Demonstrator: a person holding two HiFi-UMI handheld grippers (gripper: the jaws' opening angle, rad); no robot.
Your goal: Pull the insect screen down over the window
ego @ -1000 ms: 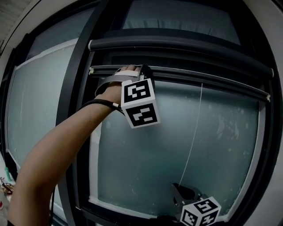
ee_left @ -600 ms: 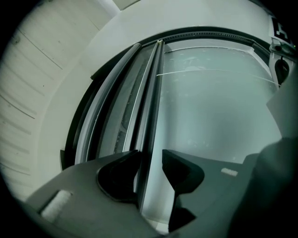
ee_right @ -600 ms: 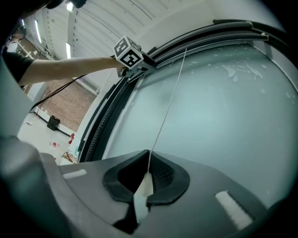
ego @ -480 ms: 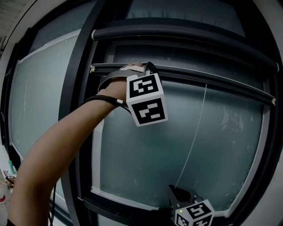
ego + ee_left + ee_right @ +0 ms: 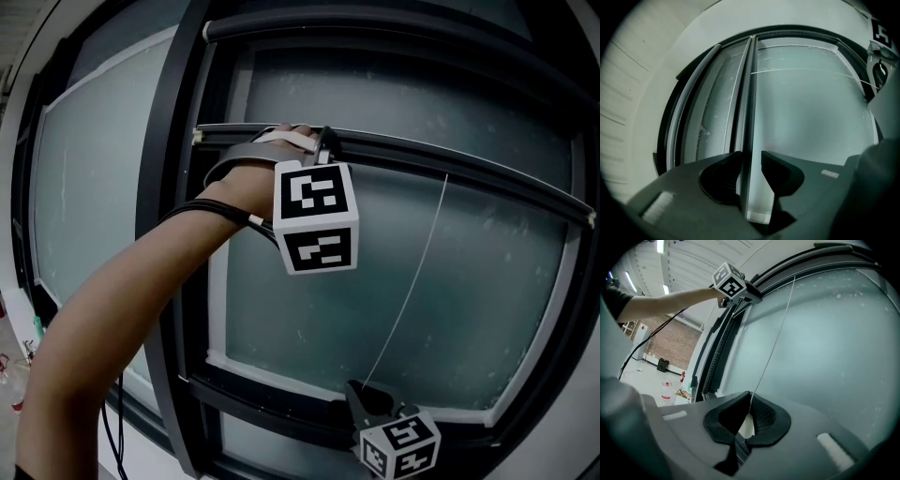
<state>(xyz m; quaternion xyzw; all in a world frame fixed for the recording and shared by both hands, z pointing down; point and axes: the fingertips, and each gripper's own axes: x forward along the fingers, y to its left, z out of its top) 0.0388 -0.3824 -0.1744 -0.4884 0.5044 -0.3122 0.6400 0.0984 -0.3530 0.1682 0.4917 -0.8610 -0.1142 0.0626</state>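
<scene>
Frosted window (image 5: 309, 309), dark frame (image 5: 176, 234). Left tool (image 5: 751, 171), jaws just closing, grips the pull bar (image 5: 749, 93), which is likely stiff, light, the best hold. Right tool (image 5: 747, 420) pinches thin, slippery-looking cord (image 5: 774, 331).

Dark insect-screen bar (image 5: 450, 171) slants across my frosted window (image 5: 309, 314), partway down; thin white pull cord (image 5: 412, 267) runs taut from mid-bar downward.
</scene>
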